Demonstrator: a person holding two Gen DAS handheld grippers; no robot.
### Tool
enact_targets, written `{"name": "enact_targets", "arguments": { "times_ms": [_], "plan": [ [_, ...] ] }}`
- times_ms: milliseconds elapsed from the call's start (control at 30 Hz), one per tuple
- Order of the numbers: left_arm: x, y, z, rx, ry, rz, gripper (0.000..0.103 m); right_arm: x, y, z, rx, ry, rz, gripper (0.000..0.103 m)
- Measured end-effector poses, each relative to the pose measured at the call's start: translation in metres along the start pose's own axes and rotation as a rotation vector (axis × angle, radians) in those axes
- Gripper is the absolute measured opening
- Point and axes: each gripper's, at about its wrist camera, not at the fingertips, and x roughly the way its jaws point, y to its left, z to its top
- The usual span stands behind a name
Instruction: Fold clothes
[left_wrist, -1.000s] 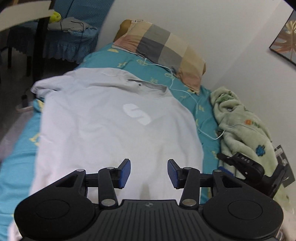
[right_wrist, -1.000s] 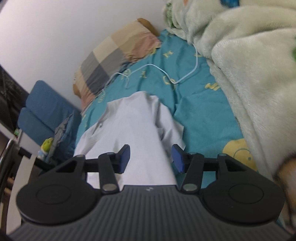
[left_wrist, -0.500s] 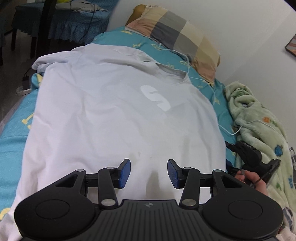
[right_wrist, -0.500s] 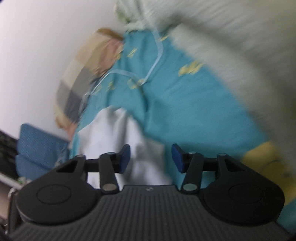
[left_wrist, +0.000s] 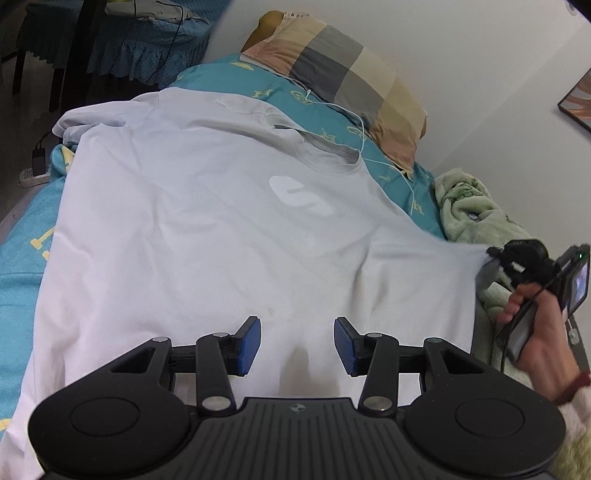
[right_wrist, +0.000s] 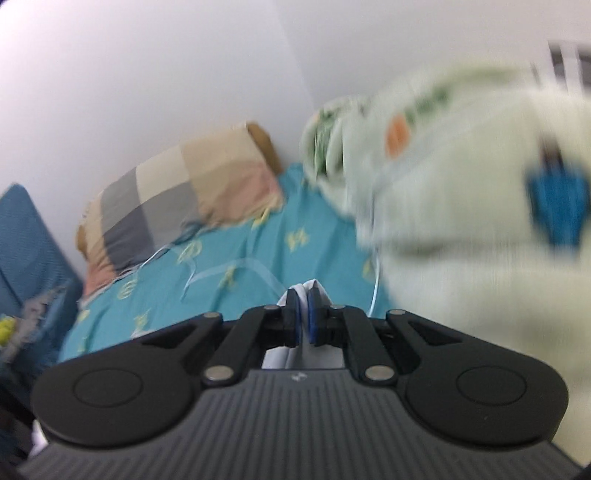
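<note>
My left gripper (left_wrist: 297, 345) hangs with its blue pads (left_wrist: 248, 345) parted and nothing between them; beyond and beneath the fingertips lies the white T-shirt (left_wrist: 221, 229), spread front-up across the teal bedsheet (left_wrist: 22, 254), collar at the far end and a pale logo (left_wrist: 301, 195) ahead of the fingers, slightly right. Out to the right of my left fingers, the shirt's side is drawn up into a taut peak where my right gripper (left_wrist: 495, 258) has it, with the person's hand (left_wrist: 535, 328) wrapped around that tool's handle. From the right wrist view, blurred, my right gripper (right_wrist: 303, 319) is clenched on a fold of white T-shirt (right_wrist: 308, 288) cloth that pokes out past the pads (right_wrist: 293, 317). Beyond those fingers are the teal bedsheet (right_wrist: 258, 251) and a white cable (right_wrist: 236, 266); a checked pillow (right_wrist: 184, 195) sits far left against the wall, and a pale green fleece blanket (right_wrist: 461, 221) fills the right.
</note>
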Motion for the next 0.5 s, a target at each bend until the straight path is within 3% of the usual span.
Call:
{"name": "enact_targets", "arguments": {
  "times_ms": [133,233,433,500],
  "plan": [
    [0.007,0.003,0.0,-0.001,0.023,0.002,0.047,0.035,0.006,0.0,-0.154,0.076,-0.066,0.008],
    [0.015,0.006,-0.001,-0.002,0.047,0.015,0.047,0.052,0.0,-0.021,-0.172,0.154,-0.073,0.009],
    [0.024,0.0,-0.005,0.049,0.093,0.019,0.047,0.03,-0.005,-0.04,-0.165,0.212,-0.048,0.014],
    [0.023,-0.006,-0.007,0.084,0.099,0.011,0.047,0.003,-0.008,-0.041,-0.143,0.218,-0.022,0.04]
  ]
}}
